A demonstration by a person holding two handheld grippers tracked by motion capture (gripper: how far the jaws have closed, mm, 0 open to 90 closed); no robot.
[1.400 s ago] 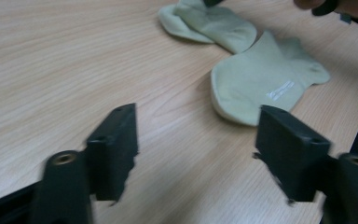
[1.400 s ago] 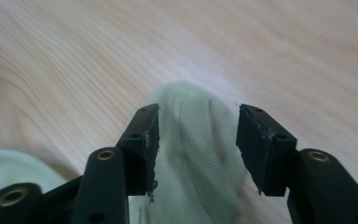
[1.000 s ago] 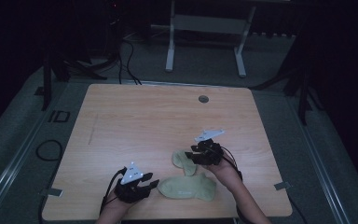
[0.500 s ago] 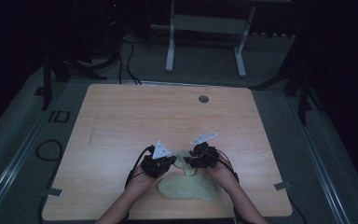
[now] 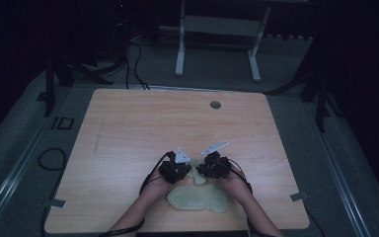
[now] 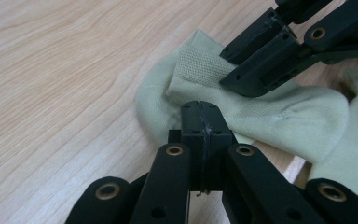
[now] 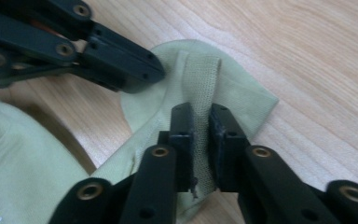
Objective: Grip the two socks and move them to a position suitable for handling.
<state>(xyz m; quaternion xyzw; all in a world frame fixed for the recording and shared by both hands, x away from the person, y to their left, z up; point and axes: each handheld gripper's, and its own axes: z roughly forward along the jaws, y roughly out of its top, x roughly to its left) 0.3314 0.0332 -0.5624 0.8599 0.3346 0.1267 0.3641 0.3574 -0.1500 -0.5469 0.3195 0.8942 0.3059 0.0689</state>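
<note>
Nearest the person, a pale green sock (image 5: 197, 200) lies flat at the bench's (image 5: 128, 128) front edge. Just beyond, the right gripper (image 7: 200, 121) pinches the ribbed cuff of a second sock (image 6: 279, 121), likely to pull it open. The left gripper (image 6: 199, 112), fingers pressed together, seems to nip its edge.

the one bit of lettering i can make out from here is on the dark grey floor mat (image 5: 24, 148), just off the left edge of the light wooden surface (image 5: 143, 128): two blocky outlined characters (image 5: 61, 123) that read like "ID". the pale green sock (image 5: 197, 200) lying flat near the front edge has a faint mark (image 5: 195, 203) printed on it, too small and blurred to read. no other writing or numbers are legible.
</note>
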